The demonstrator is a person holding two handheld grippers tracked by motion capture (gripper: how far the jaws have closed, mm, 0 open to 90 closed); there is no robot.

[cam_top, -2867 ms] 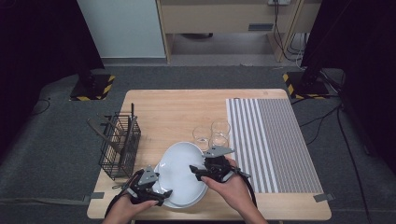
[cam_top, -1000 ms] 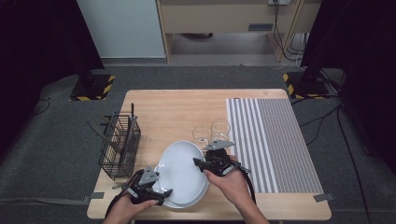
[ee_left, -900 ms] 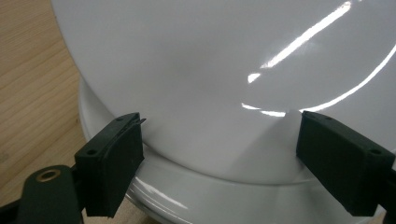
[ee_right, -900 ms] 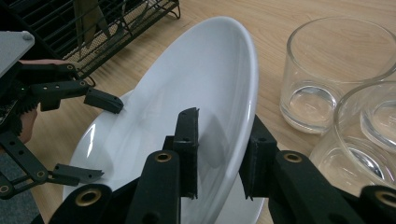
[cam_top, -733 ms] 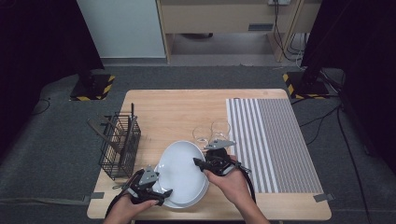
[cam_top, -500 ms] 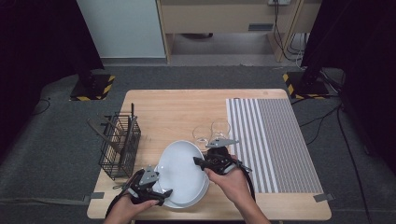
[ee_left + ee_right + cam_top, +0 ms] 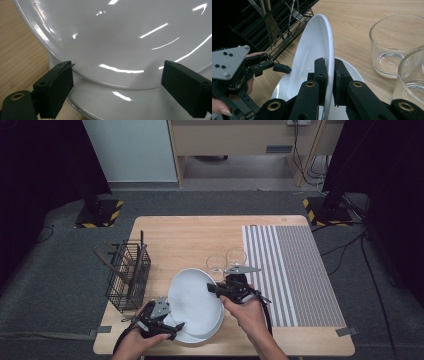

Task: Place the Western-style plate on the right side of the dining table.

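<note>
- Plate (image 7: 192,297) on top of a stack of two, white and glossy, sits at the near middle of our counter (image 7: 190,235); it is tilted, its right edge lifted off the lower plate (image 7: 200,336), as our right gripper view shows.
- Our right gripper (image 7: 329,72) has its fingers (image 7: 320,75) pinched narrow on the rim of that tilted plate, one finger on each face; they have just been closing onto it.
- Our left gripper (image 7: 172,325) is at the near left edge of the stack. Its fingers (image 7: 56,87) stand wide, with the upper plate's rim between them and the lower plate beneath; we cannot see them pressing on either.
- Two clear glasses (image 7: 227,260) stand side by side just beyond our right gripper, close to the plates.
- Behind and right of the glasses lies a grey striped mat (image 7: 290,270).
- On the counter's left stands a black wire basket (image 7: 127,275) with cutlery (image 7: 269,22) upright in it.
</note>
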